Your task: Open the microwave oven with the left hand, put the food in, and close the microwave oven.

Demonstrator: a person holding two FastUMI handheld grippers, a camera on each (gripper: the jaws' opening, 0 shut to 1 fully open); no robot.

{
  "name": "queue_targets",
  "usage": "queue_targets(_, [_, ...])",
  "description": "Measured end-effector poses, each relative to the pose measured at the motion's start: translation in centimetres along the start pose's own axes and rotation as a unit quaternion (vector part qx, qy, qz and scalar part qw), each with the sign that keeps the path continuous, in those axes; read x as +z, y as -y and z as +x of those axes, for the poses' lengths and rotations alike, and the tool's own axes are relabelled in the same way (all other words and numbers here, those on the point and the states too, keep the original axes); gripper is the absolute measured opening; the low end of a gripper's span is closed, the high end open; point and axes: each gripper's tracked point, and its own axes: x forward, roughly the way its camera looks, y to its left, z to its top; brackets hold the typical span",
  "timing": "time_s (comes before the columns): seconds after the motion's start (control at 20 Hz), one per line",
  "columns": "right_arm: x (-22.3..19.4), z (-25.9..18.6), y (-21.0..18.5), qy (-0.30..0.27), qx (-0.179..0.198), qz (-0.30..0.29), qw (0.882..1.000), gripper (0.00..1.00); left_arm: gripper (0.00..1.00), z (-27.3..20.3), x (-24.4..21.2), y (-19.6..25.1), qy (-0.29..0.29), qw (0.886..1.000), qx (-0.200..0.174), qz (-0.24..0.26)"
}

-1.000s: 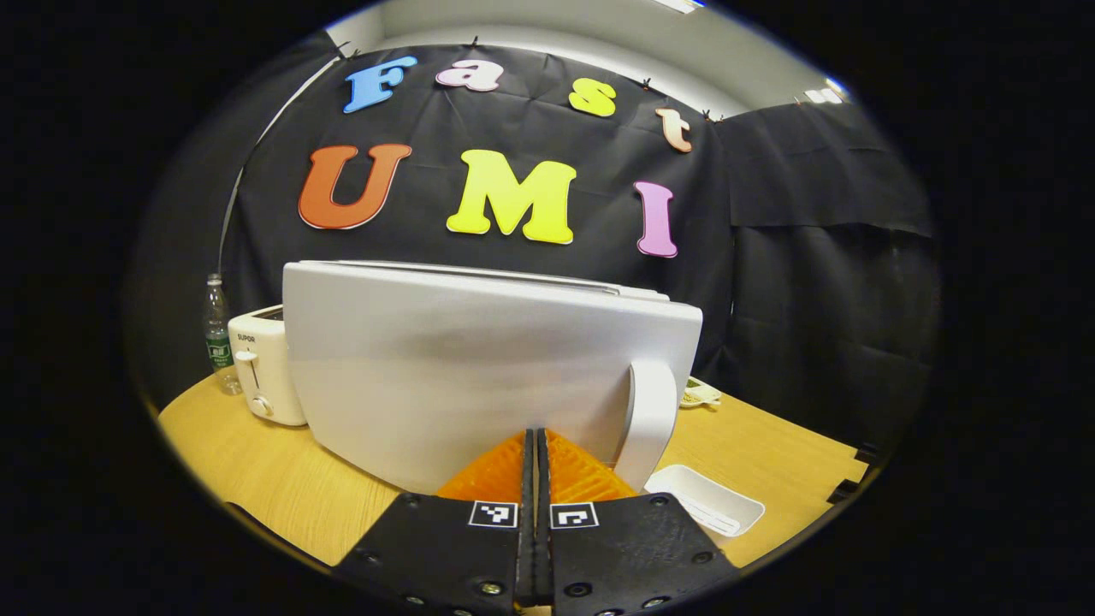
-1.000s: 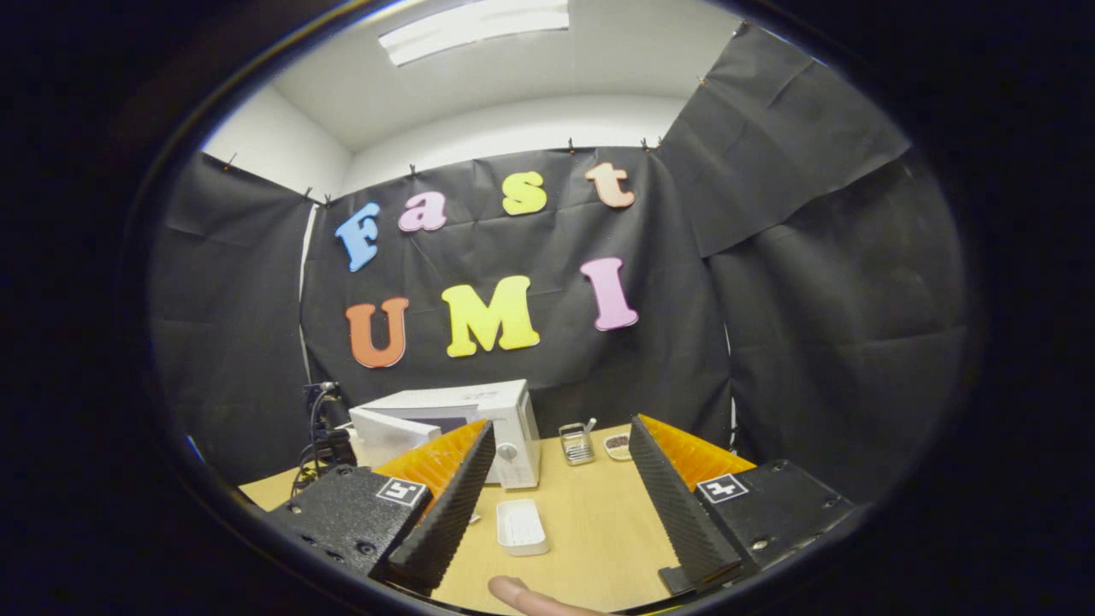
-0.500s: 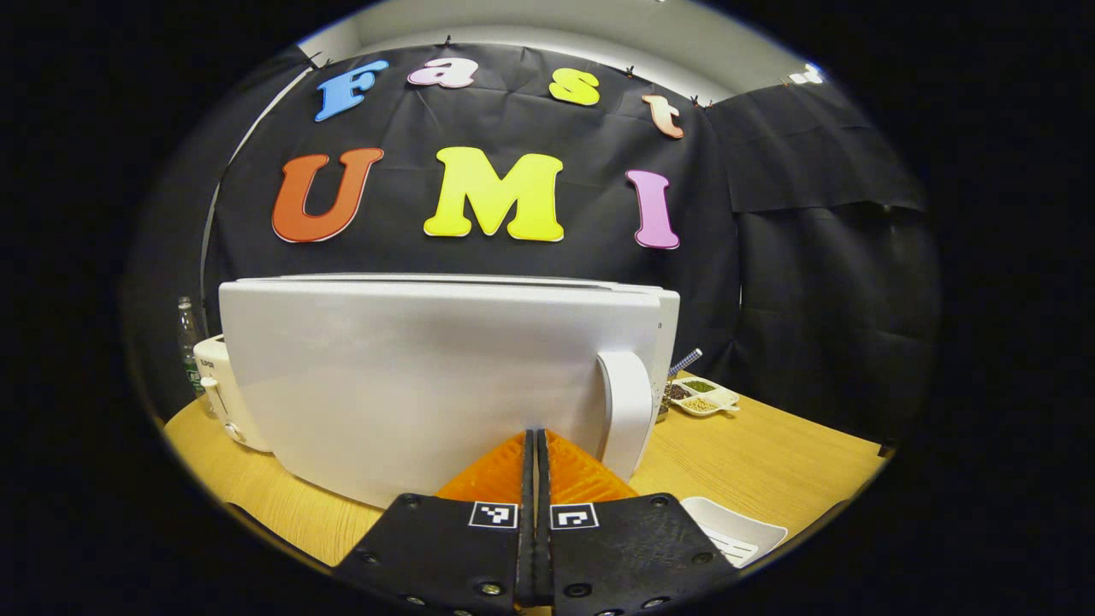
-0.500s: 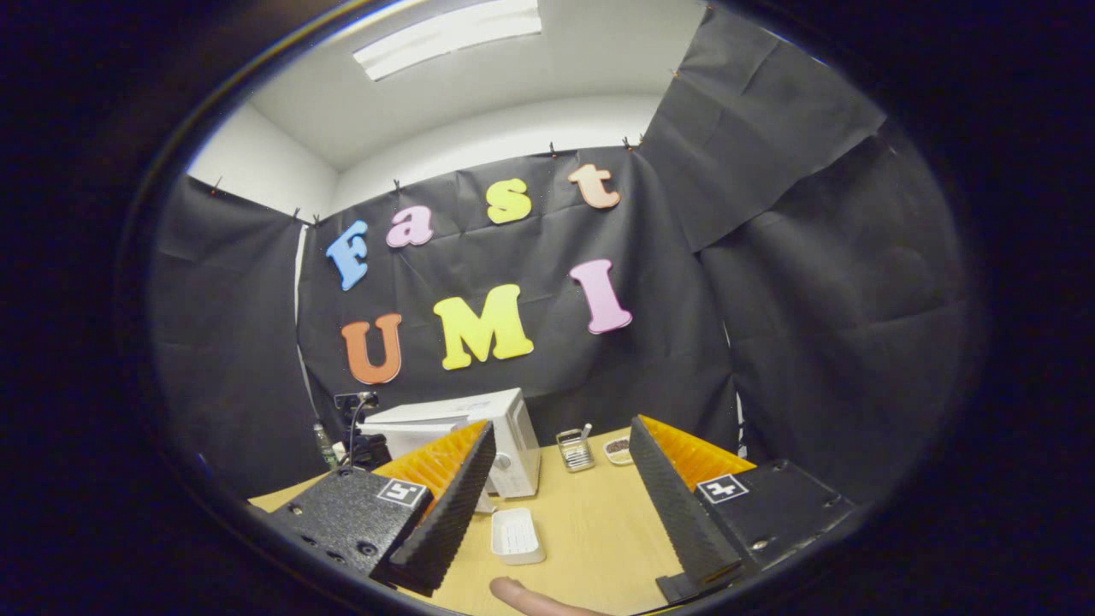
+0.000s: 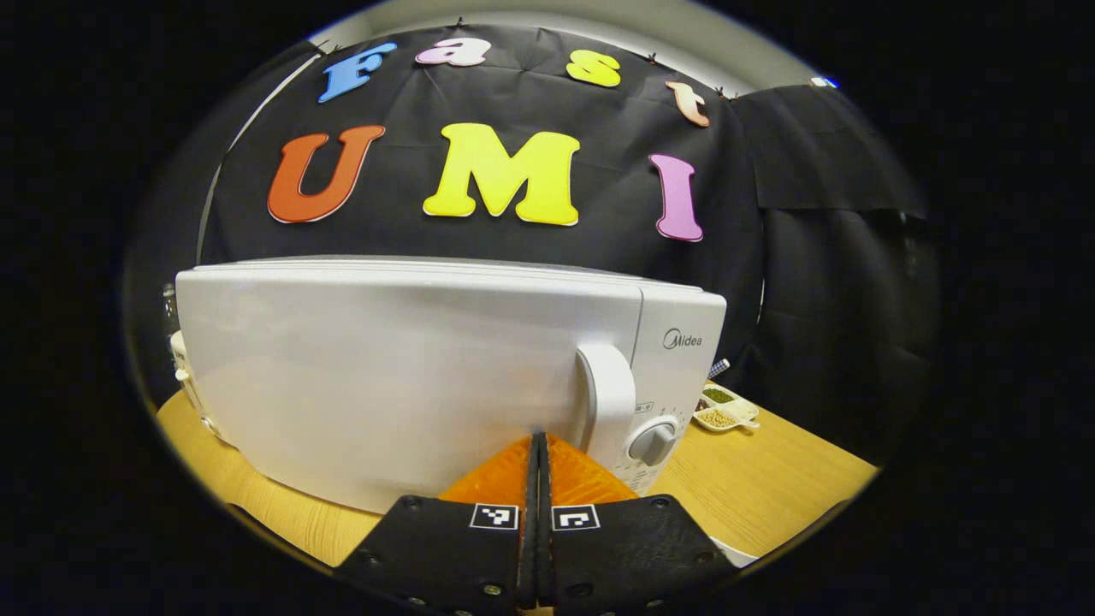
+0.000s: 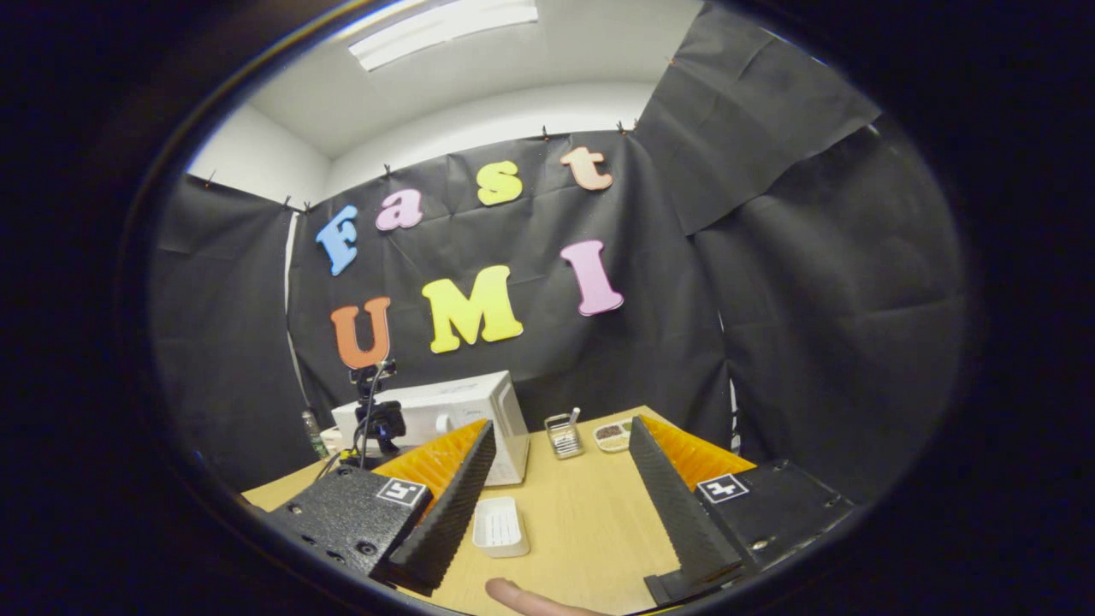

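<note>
**Door swung home against the oven body**

Left gripper view: the white, box-shaped microwave oven (image 5: 411, 376) stands on the pale wooden desk (image 5: 770, 479). One second ago its white door (image 5: 385, 376) stood at an angle, with the white toaster and a plastic bottle showing past its left edge; now the door lies flush beside the control panel with its grey dial (image 5: 653, 443), and the upright white door handle (image 5: 607, 406) sits next to that panel. The left gripper (image 5: 539, 479) has its fingers pressed together with nothing between them, their tips at or just short of the door's lower face; contact cannot be confirmed. Judged from this, the closing step looks finished or nearly so.

Right gripper view: the right gripper (image 6: 560, 505) hangs over the desk's near edge with fingers spread wide and empty. This view adds the oven from farther off (image 6: 453, 419), the left gripper's rig in front of it, a white ribbed rectangular tray (image 6: 499, 526) lying apart on the desk, and a fingertip (image 6: 522, 596). Whether food is inside the oven cannot be told.
</note>
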Motion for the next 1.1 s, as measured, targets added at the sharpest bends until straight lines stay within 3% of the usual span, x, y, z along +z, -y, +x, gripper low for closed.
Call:
queue_targets(0.05, [0.0, 0.0, 0.1, -0.002, -0.002, 0.001, 1.0, 0.88, 0.0, -0.1, 0.2, 0.0, 0.002, 1.0, -0.005, -0.009])
queue_targets(0.15, [-0.5, 0.1, 0.1, -0.01, -0.004, 0.0, 1.0, 0.88, 0.0, -0.4, 0.0, -0.1, -0.003, 1.0, -0.002, -0.025])
queue_targets(0.2, [-0.5, 0.1, 0.0, -0.012, -0.006, 0.0, 1.0, 0.88, 0.0, -0.8, 0.3, -0.9, -0.002, 0.999, 0.018, -0.032])
queue_targets(0.25, [-0.4, 0.1, 0.1, -0.012, -0.009, 0.0, 1.0, 1.0, 0.0, -1.3, 0.8, -1.0, 0.0, 0.999, 0.022, -0.046])
queue_targets(0.35, [-0.8, 0.2, 0.4, -0.019, -0.018, -0.001, 1.0, 0.99, 0.0, -3.3, 2.6, -0.2, 0.017, 0.998, 0.008, -0.058])
queue_targets(0.5, [-1.3, 0.5, 0.2, -0.034, -0.021, -0.001, 0.999, 1.0, 0.0, -6.7, 5.6, -0.6, 0.043, 0.999, 0.016, -0.021])
queue_targets(0.6, [-1.2, 0.4, 0.0, -0.037, -0.024, -0.004, 0.999, 1.0, 0.02, -9.5, 7.0, 0.3, 0.047, 0.999, -0.001, -0.003])
queue_targets(1.0, [1.3, 0.1, -0.5, -0.02, -0.044, -0.025, 0.999, 0.99, 0.04, -22.3, 12.4, -0.5, 0.088, 0.995, 0.033, 0.019])
queue_targets(1.05, [1.7, 0.1, -0.7, -0.019, -0.046, -0.027, 0.998, 1.0, 0.0, -23.7, 12.5, -0.9, 0.087, 0.995, 0.049, 0.023])
queue_targets(1.1, [2.1, 0.0, -1.0, -0.017, -0.045, -0.029, 0.998, 1.0, 0.21, -25.3, 12.5, -1.4, 0.091, 0.993, 0.07, 0.026])
